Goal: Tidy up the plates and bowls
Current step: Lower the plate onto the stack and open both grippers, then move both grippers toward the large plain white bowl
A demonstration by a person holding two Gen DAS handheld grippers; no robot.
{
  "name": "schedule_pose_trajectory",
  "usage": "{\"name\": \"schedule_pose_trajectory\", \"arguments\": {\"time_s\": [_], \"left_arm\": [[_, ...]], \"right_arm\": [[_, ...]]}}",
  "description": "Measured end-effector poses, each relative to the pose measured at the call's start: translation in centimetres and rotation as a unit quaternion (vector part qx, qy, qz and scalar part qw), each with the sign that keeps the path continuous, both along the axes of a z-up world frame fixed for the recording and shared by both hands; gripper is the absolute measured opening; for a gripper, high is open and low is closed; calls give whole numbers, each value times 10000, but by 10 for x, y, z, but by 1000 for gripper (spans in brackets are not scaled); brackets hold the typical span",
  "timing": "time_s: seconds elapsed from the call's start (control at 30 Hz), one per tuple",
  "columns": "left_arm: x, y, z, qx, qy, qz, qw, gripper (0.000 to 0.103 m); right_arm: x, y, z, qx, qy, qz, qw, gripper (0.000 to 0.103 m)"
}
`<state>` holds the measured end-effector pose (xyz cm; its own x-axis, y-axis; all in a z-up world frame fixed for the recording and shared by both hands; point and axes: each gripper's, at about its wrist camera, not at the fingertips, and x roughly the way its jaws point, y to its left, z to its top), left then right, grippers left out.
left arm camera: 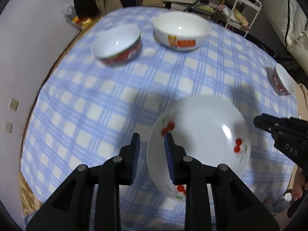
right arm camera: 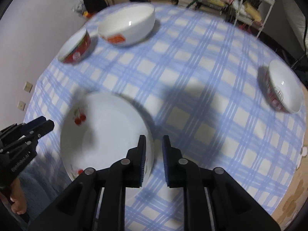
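The cherry-patterned plate (left arm camera: pixel 200 146) is located on the checked tablecloth (left arm camera: pixel 96 105) between both grippers, its left rim flanked by the narrowly parted, empty left gripper (left arm camera: pixel 152 146) and its right rim by the equally narrow, empty right gripper (right arm camera: pixel 154 150).

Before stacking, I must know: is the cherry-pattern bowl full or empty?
Empty: the cherry-pattern bowl shows only its bare white inside.

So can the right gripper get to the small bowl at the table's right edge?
Probably yes: the right gripper is open and empty, and only bare tablecloth lies between it and the small bowl.
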<state>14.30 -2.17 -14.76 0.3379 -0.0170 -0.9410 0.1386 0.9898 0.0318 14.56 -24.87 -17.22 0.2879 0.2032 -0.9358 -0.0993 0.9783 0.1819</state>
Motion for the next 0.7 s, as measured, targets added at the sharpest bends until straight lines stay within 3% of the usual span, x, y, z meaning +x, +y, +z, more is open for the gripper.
{"name": "schedule_pose_trajectory", "arguments": {"time_s": [0.1, 0.27, 0.33, 0.4, 0.43, 0.7], "left_arm": [[13, -3, 15, -123, -175, -44, 9998, 45], [40, -4, 38, 4, -534, -101, 9985, 54], [57, -2, 42, -4, -549, -3, 9985, 63], [71, 1, 45, 138, -574, 200, 9981, 79], [77, 3, 47, 168, -623, 279, 9975, 79], [132, 13, 50, -253, -834, 266, 9958, 82]], "right_arm": [[10, -7, 23, 31, -360, -147, 9992, 50], [32, -21, 45, 328, -577, -481, 9966, 67], [43, -25, 50, 441, -638, -587, 9953, 78], [52, -25, 54, 440, -727, -690, 9940, 91], [57, -25, 55, 435, -777, -736, 9933, 95], [108, -7, 57, 484, -1083, -592, 9912, 95]]}}
